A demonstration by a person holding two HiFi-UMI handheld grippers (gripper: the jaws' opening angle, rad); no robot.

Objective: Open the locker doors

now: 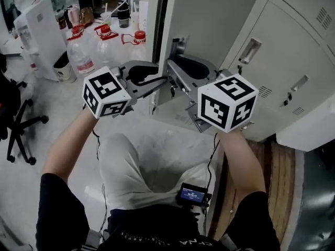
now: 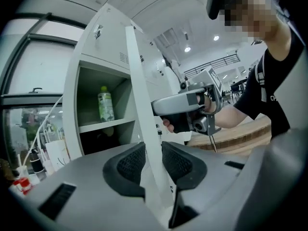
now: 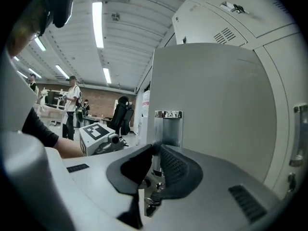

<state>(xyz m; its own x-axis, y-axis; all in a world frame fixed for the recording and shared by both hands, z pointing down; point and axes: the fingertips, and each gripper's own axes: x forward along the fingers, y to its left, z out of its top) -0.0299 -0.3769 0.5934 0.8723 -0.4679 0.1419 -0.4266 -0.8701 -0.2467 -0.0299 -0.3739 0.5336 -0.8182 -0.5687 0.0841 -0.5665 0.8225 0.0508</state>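
Flat, smooth grey metal locker door [image 1: 209, 14] stands ajar at twelve o'clock. Its thin edge runs between the left gripper's [image 2: 151, 160] parted, ribbed black jaws, while the right gripper [image 3: 156, 150] clamps its shiny rectangular handle [image 3: 168, 129].

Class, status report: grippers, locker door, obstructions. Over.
Left gripper open, straddling edge of grey metal locker door. Right gripper shut on its chrome handle. Door ajar. Nothing seen blocking.

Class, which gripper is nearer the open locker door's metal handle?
Right. The right gripper is shut on the metal handle; the left gripper straddles the door edge, left of the handle.
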